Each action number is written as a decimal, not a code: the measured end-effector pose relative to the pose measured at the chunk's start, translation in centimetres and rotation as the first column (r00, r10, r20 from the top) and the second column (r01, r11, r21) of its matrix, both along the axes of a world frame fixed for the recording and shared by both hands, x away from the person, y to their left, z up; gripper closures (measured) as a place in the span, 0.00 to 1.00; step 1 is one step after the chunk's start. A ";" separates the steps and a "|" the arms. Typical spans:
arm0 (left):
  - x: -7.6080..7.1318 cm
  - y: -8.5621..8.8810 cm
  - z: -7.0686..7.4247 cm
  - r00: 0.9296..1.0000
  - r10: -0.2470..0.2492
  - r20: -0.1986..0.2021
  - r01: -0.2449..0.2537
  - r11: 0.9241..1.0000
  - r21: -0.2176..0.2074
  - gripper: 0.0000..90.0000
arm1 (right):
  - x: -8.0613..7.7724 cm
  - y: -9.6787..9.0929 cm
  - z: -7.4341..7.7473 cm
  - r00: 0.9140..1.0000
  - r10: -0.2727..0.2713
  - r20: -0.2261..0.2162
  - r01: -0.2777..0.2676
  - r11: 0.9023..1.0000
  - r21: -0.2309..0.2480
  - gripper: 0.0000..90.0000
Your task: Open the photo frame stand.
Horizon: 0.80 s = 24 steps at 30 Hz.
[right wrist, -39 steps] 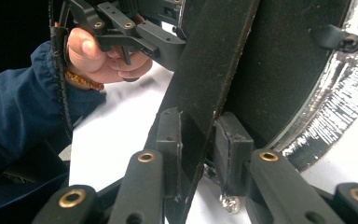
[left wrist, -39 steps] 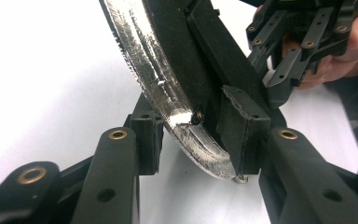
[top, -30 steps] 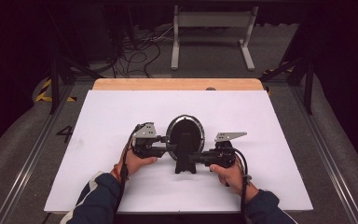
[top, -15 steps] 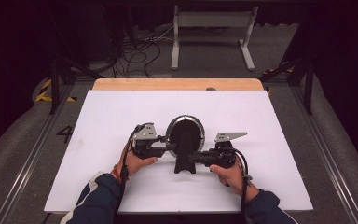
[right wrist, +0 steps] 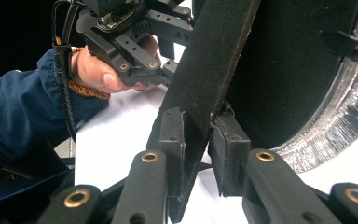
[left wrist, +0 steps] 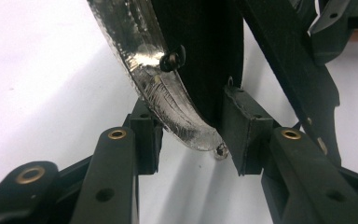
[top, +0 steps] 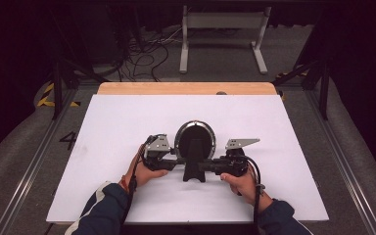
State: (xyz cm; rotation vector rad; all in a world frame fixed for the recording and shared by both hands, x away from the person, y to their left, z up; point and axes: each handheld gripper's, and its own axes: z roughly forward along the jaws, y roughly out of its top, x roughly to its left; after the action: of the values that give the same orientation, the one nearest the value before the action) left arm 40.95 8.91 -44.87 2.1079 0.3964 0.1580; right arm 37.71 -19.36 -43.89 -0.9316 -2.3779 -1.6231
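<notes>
Moved: frame tipped slightly, left tongs [left wrist: 186, 140] just opened | left tongs: apart around silver rim of oval frame [top: 195, 139], one pad touching | right tongs [right wrist: 196, 149]: clamped on frame's black stand [right wrist: 214, 70] | frame: between both tongs on desk [top: 117, 122]

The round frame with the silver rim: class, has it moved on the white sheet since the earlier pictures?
No. The round frame stands at the same spot, judged against the wooden strip behind it.

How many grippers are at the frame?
2. The left gripper, its fingers just opening, straddles the frame's lower rim; the right gripper clamps the stand behind the frame. None look hidden.
</notes>
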 end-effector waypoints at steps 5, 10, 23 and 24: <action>-0.3 -0.1 0.0 1.000 0.013 0.026 -0.013 1.000 0.006 0.65 | 0.0 0.0 0.0 1.000 -0.001 -0.001 0.001 1.000 0.001 0.84; -0.4 -0.3 0.0 0.999 0.024 0.044 -0.024 1.000 0.013 0.65 | -0.1 0.0 0.1 1.000 0.001 0.002 -0.001 1.000 0.001 0.84; -0.1 -0.6 0.6 0.989 0.076 0.131 -0.084 0.995 0.060 0.68 | -0.2 0.2 0.6 1.000 0.000 0.017 0.000 1.000 -0.002 0.84; -0.1 -0.6 0.6 0.988 0.078 0.132 -0.087 0.994 0.061 0.69 | -0.2 0.2 0.6 1.000 0.000 0.015 0.000 1.000 0.000 0.84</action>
State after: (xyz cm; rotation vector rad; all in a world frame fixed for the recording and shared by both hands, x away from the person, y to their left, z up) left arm 40.84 8.31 -44.27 2.1340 0.4054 0.3591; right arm 37.47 -19.11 -43.33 -0.9230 -2.3872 -1.6360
